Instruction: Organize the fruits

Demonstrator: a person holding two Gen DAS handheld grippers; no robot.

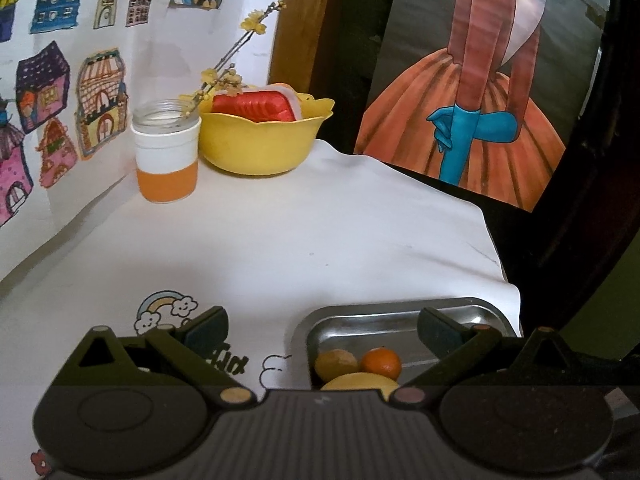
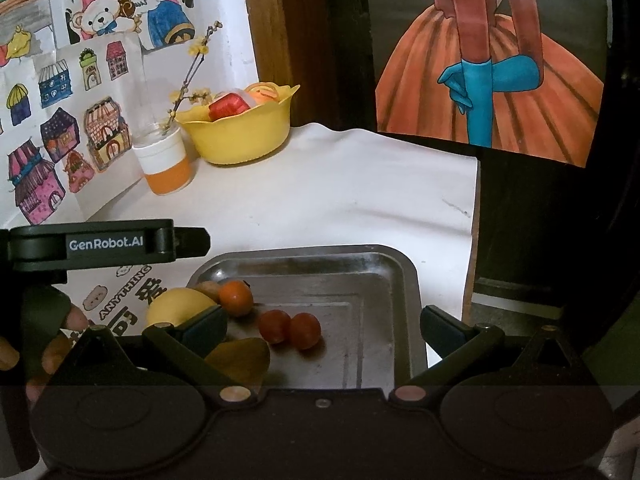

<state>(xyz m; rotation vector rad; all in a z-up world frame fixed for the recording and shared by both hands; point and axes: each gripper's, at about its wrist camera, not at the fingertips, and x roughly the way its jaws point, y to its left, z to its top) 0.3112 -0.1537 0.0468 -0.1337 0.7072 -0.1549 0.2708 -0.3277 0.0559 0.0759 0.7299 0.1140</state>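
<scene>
On the white table [image 2: 320, 184]: 1 metal tray [image 2: 404, 280], 1 yellow bowl [image 2: 240, 140], 1 jar [image 2: 166, 168]
Tray contents: 1 lemon [image 2: 176, 304], 1 orange [image 2: 236, 298], 2 cherry tomatoes [image 2: 290, 328], 1 yellow-brown fruit [image 2: 240, 354], 1 brownish fruit, partly hidden
Fruit versus tools: just ahead of right gripper [image 2: 324, 326]; below and right of left gripper [image 1: 324, 328]
Left gripper: spread wide, empty
Right gripper: spread wide, empty, over tray

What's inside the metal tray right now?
The metal tray holds a lemon, a small orange, two cherry tomatoes and a yellowish fruit. The right claw hides the tray's near edge.
</scene>
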